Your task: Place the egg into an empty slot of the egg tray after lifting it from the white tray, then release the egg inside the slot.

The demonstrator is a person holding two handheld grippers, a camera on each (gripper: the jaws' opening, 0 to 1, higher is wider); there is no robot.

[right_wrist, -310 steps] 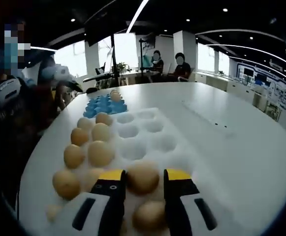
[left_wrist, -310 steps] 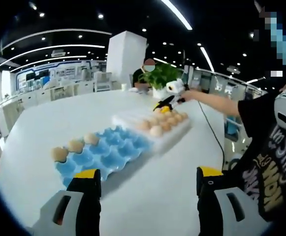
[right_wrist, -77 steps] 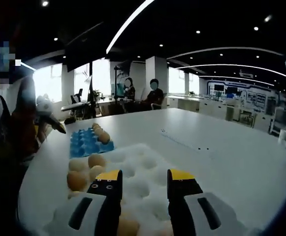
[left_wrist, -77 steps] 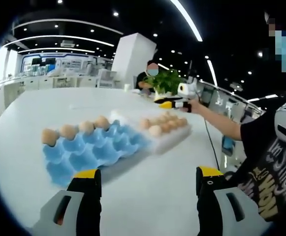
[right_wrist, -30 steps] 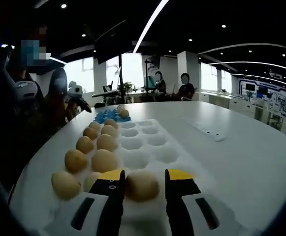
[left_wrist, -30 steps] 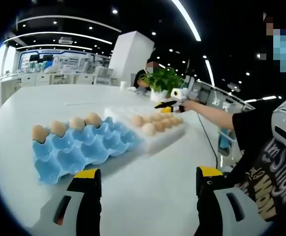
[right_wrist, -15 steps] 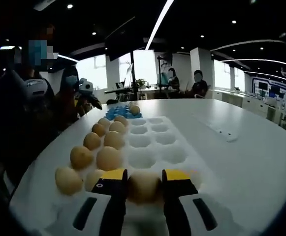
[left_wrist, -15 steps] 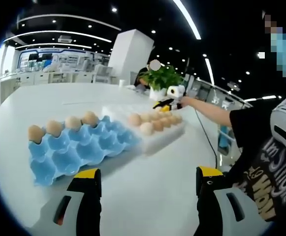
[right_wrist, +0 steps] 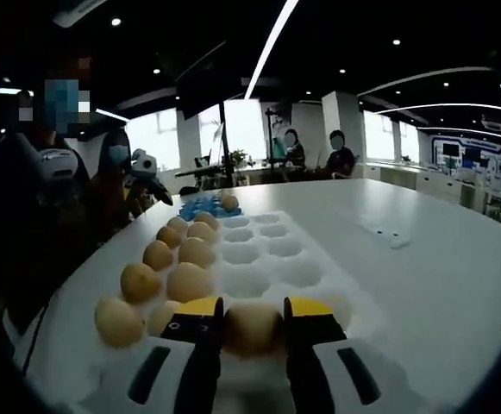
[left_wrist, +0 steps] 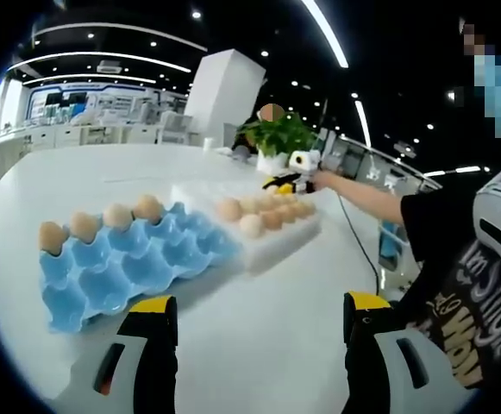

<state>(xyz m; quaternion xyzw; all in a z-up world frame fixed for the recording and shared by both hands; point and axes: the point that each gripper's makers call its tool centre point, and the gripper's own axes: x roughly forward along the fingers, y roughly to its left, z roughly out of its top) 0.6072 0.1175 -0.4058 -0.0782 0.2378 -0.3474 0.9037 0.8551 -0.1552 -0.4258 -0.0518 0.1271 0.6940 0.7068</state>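
The blue egg tray [left_wrist: 134, 263] lies at the left of the left gripper view, with three eggs [left_wrist: 116, 216] in its far row. Beside it sits the white tray [left_wrist: 272, 233] with several eggs. My left gripper [left_wrist: 259, 315] hovers open over the table in front of both trays, holding nothing. My right gripper [left_wrist: 284, 183] shows at the white tray's far end. In the right gripper view my right gripper [right_wrist: 253, 323] is shut on a brown egg [right_wrist: 252, 328] at the near end of the white tray [right_wrist: 276, 259]. The blue egg tray [right_wrist: 200, 207] lies beyond.
A big white table [right_wrist: 422, 276] carries both trays. Several eggs [right_wrist: 185, 280] fill the white tray's left columns. A potted plant [left_wrist: 280, 142] stands behind the trays. The person's arm [left_wrist: 362, 194] and dark shirt are at the right. Seated people are at the table's far side [right_wrist: 315, 151].
My right gripper came down over the near egg and its jaws closed in on it. The left gripper view has drifted a little; the trays themselves have not moved.
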